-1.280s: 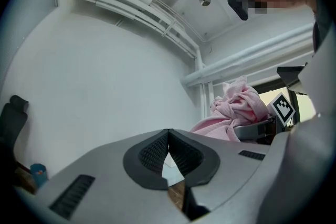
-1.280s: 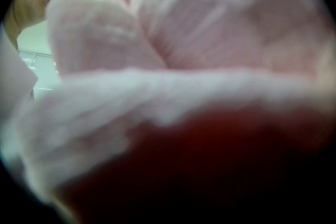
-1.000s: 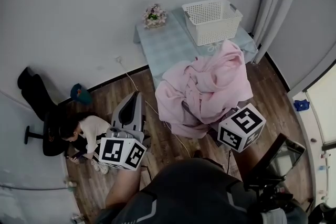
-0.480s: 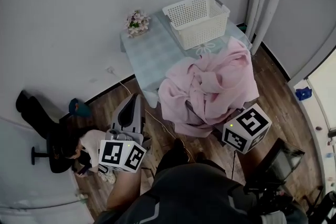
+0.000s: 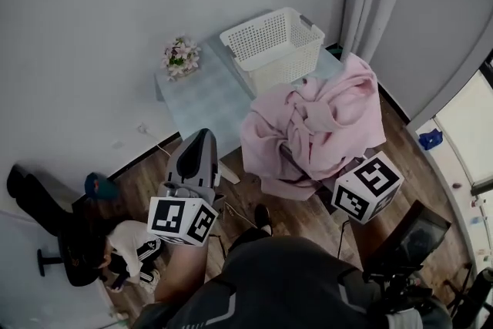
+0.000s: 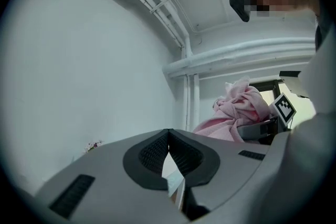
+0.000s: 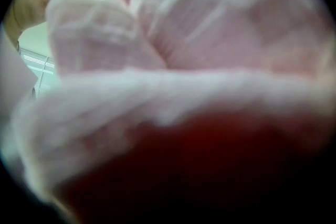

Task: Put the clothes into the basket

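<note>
Key relation: the basket [image 5: 271, 42] sits on the table [image 5: 202, 95] at about 11 o'clock from the pink clothes [image 5: 323, 123] in the head view, near but with open rim showing all round, so nothing is in it yet. The basket's long axis runs roughly 8 to 2 o'clock. The bundle's runs 7 to 1, its top lobe at 1 o'clock and its low end hanging off the table's near corner over the floor.

Right gripper [image 5: 312, 172] is the nearer one and the loaded one. It sits at 5 o'clock of the bundle, buried in it. The right gripper view is nothing but pink cloth [image 7: 173, 50] pressed against the lens (jaws themselves smothered). Judged: jaws spread wide on a thick wad of the fabric, gripping it, since the bundle hangs clear of the floor.

Left gripper [image 5: 203, 138] is well apart at 9 o'clock of the bundle, with the basket at its 1 o'clock. In the left gripper view its pads [image 6: 157, 150] meet at the tip, closed on nothing.

Likely next move: carry toward 11 o'clock, get over the rim, release.
</note>
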A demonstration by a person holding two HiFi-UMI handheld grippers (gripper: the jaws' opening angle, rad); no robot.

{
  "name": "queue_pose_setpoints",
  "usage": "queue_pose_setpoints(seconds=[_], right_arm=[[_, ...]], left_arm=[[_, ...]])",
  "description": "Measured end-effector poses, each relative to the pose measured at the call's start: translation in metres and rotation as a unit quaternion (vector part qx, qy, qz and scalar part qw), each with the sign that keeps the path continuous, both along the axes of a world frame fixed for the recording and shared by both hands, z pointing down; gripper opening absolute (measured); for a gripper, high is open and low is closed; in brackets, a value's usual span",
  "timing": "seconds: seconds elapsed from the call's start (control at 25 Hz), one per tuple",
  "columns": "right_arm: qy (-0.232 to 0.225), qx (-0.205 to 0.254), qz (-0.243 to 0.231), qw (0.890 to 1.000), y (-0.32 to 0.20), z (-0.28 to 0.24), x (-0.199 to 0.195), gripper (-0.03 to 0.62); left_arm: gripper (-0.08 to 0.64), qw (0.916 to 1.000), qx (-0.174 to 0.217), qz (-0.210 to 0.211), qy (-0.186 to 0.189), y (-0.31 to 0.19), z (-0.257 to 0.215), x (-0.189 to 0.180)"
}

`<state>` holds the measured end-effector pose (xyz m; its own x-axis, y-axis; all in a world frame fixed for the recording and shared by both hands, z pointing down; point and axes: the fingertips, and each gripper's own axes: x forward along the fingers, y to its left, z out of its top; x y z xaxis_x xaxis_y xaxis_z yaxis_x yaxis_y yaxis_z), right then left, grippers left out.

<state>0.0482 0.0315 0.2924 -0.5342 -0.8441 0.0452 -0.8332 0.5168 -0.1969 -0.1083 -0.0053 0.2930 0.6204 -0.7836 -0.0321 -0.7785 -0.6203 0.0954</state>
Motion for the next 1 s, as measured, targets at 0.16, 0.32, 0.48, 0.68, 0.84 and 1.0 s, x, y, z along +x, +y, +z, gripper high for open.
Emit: queue_pose_setpoints(seconds=[0.16, 0.32, 0.48, 0.68, 0.84, 1.0], right_arm=[[0.006, 0.007, 0.01, 1.0, -0.035, -0.008, -0.006, 0.387], [0.015, 0.008, 0.021, 1.0, -0.07, -0.017, -0.013, 0.387], [0.022, 0.009, 0.037, 0.999, -0.102, -0.022, -0.016, 0.387], [0.028, 0.005, 0.051, 0.998, -0.135, -0.023, -0.016, 0.387], [0.028, -0.001, 0.055, 0.998, -0.158, -0.024, -0.006, 0.387], [0.023, 0.003, 0.05, 0.998, -0.181, -0.026, 0.018, 0.387]], left_arm=[[0.009, 0.9999, 0.0, 0.01, 0.005, -0.038, -0.004, -0.004], [0.009, 0.9996, 0.012, 0.024, 0.007, -0.075, -0.013, -0.011], [0.009, 0.9991, 0.016, 0.035, 0.016, -0.11, -0.018, -0.016], [0.009, 0.9985, 0.012, 0.047, 0.026, -0.146, -0.014, -0.02], [0.009, 0.9982, 0.001, 0.048, 0.034, -0.172, -0.006, -0.014], [0.009, 0.9989, -0.003, 0.041, 0.023, -0.19, -0.001, 0.004]])
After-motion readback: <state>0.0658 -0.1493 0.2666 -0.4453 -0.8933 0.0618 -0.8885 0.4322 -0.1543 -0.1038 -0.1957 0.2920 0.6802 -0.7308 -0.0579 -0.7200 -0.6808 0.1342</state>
